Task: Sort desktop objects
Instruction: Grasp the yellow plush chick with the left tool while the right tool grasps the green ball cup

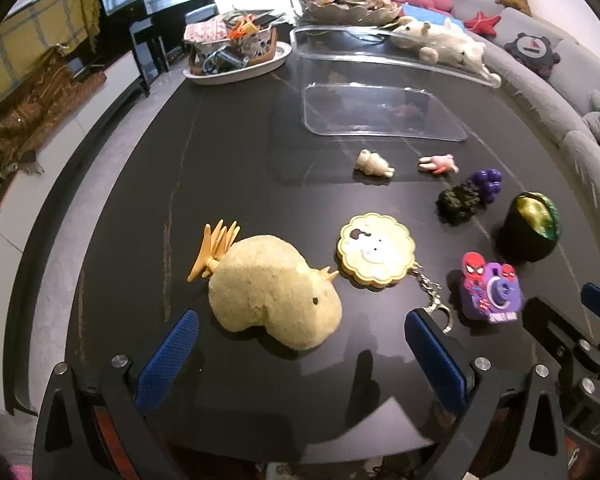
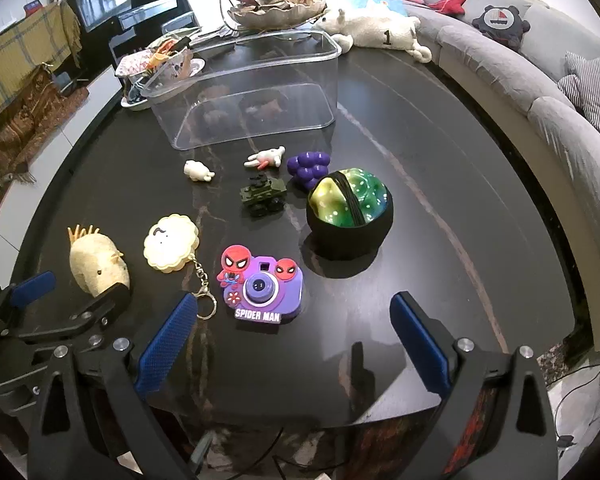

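Currently both the left hand-held gripper [image 1: 300, 344] and right hand-held gripper [image 2: 292, 332] are held apart, empty. Plush chick [image 1: 274, 294], just left of the lion keychain [image 1: 375, 250], judged soft, light; best pinched across its body.

The right gripper [image 2: 290, 344] hangs wide open and empty over the dark shiny round surface [image 2: 400, 140], and just past its blue fingers [image 2: 164, 344] sits a purple toy camera with red spider faces [image 2: 262, 290]. Left of the camera lie a pale yellow flower-shaped keychain [image 2: 171, 243] and a fuzzy yellow chick toy [image 2: 96, 262], with the left gripper [image 2: 76, 300] touching the chick. Farther back are a black bowl with a green and yellow squishy lump [image 2: 348, 216], a small green toy tank [image 2: 263, 196], purple toy grapes [image 2: 309, 168], two tiny white figures [image 2: 198, 171] and a clear plastic box [image 2: 252, 96].
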